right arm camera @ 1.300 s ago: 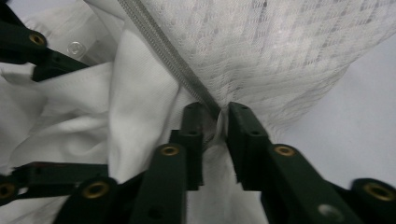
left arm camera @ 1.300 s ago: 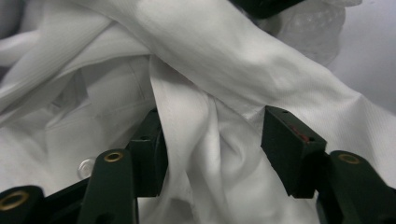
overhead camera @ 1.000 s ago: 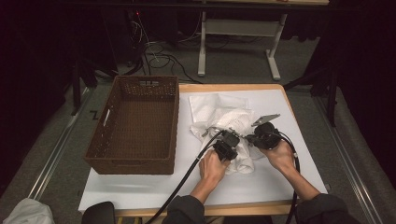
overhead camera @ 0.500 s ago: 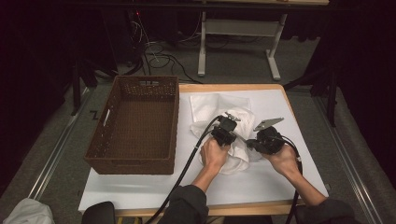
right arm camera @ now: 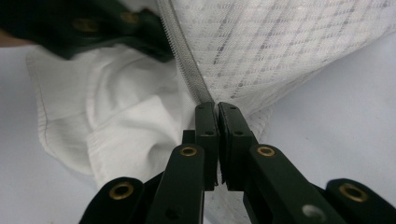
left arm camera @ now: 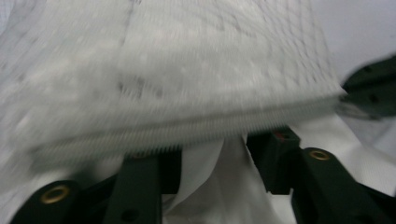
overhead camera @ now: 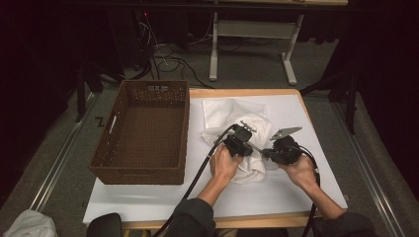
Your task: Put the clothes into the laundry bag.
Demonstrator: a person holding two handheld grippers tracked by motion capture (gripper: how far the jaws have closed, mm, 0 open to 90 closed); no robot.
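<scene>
One brown woven basket (overhead camera: 141, 131), one white mesh bag (overhead camera: 232, 111) with a zip, one white cloth (overhead camera: 252, 168) and two grippers are on the table (overhead camera: 306, 106). The bag lies on the white table top just right of the basket, about mid-table, with the cloth bunched at its near end, under and between the two hands.

The right gripper (right arm camera: 217, 108) has its fingers closed on the mesh bag at the end of the zip (right arm camera: 184, 56), pinching the seam tightly with no gap between the pads. The left gripper (left arm camera: 212, 156) has its fingers spread, with a fold of white cloth (left arm camera: 219, 186) standing between them and the zipped edge of the bag (left arm camera: 187, 126) lying across just above; the picture is blurred, so whether they press on anything cannot be told.

The basket sits along the table's left side, its near wall well back from the front edge. There is bare table in front of the hands and to the right of the right gripper (overhead camera: 281, 148), up to the right edge.

Compared with a second ago, the left gripper (overhead camera: 239, 140) has gone slightly farther from the person, onto the bag, and the two grippers, then almost touching, are a little more apart.
</scene>
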